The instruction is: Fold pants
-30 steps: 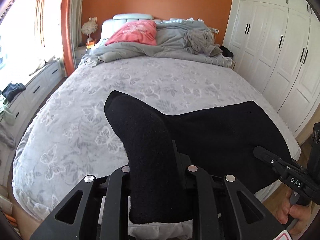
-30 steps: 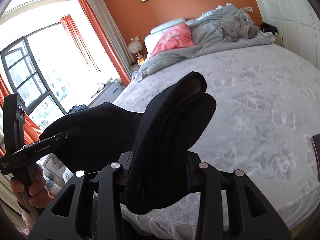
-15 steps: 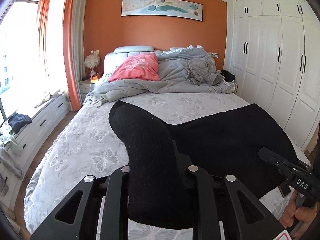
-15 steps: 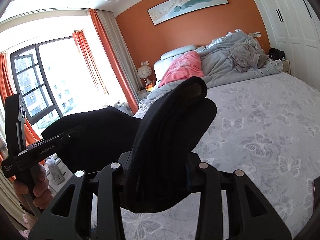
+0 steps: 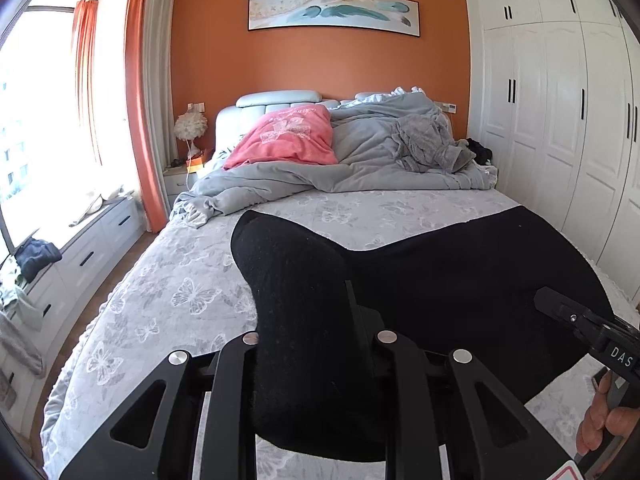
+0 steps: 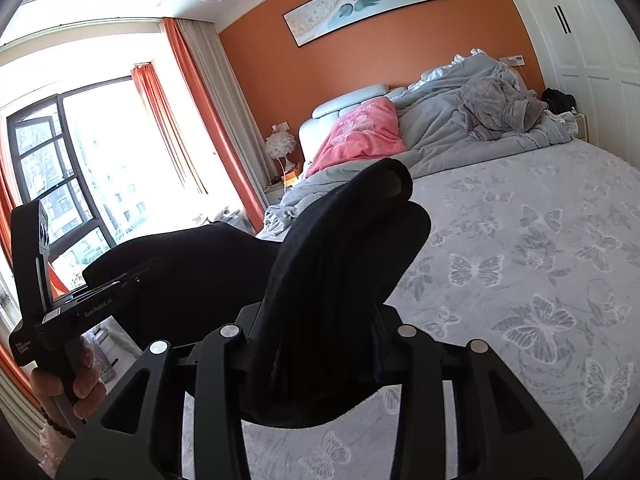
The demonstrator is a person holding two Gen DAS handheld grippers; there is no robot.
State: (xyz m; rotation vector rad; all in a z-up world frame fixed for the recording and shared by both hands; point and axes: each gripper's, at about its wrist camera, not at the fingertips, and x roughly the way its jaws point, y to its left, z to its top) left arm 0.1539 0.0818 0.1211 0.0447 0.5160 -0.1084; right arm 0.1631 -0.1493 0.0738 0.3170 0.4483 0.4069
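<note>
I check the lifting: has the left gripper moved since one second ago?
Yes. The left gripper, shut on the black pants, tilted upward: the painting now shows fully.

The pants (image 5: pixel 460 280) are a thick, matt black knit with a faintly fuzzy nap, and the left gripper (image 5: pixel 316 344) and right gripper (image 6: pixel 316 340) clamped on them look like matt black plastic set with small shiny metal rivet heads. The bedspread (image 5: pixel 192 292) is soft grey cloth with a paler butterfly print; behind it lie a crumpled grey duvet (image 5: pixel 360 160) and a coral-pink cloth pillow (image 5: pixel 284 140). The headboard (image 5: pixel 276 100) looks like smooth padded leather, the wardrobe doors (image 5: pixel 560 120) are smooth white painted panels, and the wall (image 5: pixel 320 60) is flat matt orange.
</note>
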